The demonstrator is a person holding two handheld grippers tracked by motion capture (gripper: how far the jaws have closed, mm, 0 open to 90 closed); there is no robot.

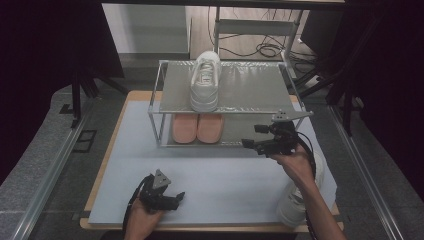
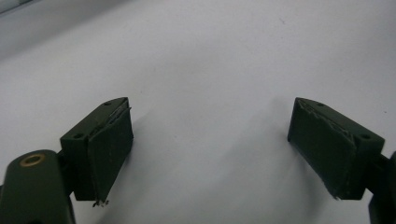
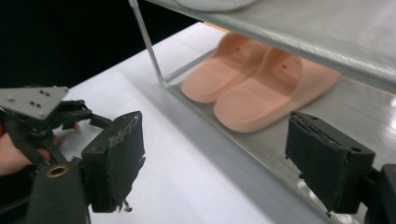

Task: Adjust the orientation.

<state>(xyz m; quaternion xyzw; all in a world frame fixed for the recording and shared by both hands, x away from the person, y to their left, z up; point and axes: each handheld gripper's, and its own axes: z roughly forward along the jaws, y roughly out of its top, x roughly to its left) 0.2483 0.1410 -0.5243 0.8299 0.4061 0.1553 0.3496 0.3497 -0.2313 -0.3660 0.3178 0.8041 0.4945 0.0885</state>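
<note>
A metal shoe rack (image 1: 250, 87) stands at the back of the pale mat. One white sneaker (image 1: 205, 82) sits on its top shelf, and a pair of pink slippers (image 1: 197, 127) lies on the lower shelf. My right gripper (image 1: 250, 136) hovers in front of the lower shelf, right of the slippers, pointing left, open and empty. In the right gripper view its jaws (image 3: 224, 172) stand wide apart, with the pink slippers (image 3: 261, 88) beyond them. My left gripper (image 1: 179, 199) rests low at the mat's near left, open over bare mat (image 2: 219, 154).
A second white sneaker (image 1: 295, 200) lies at the mat's near right edge, partly under the right forearm. The rack's front corner post (image 3: 147, 44) rises left of the slippers. The left gripper (image 3: 32, 112) appears in the right gripper view. Dark stands and cables surround the table.
</note>
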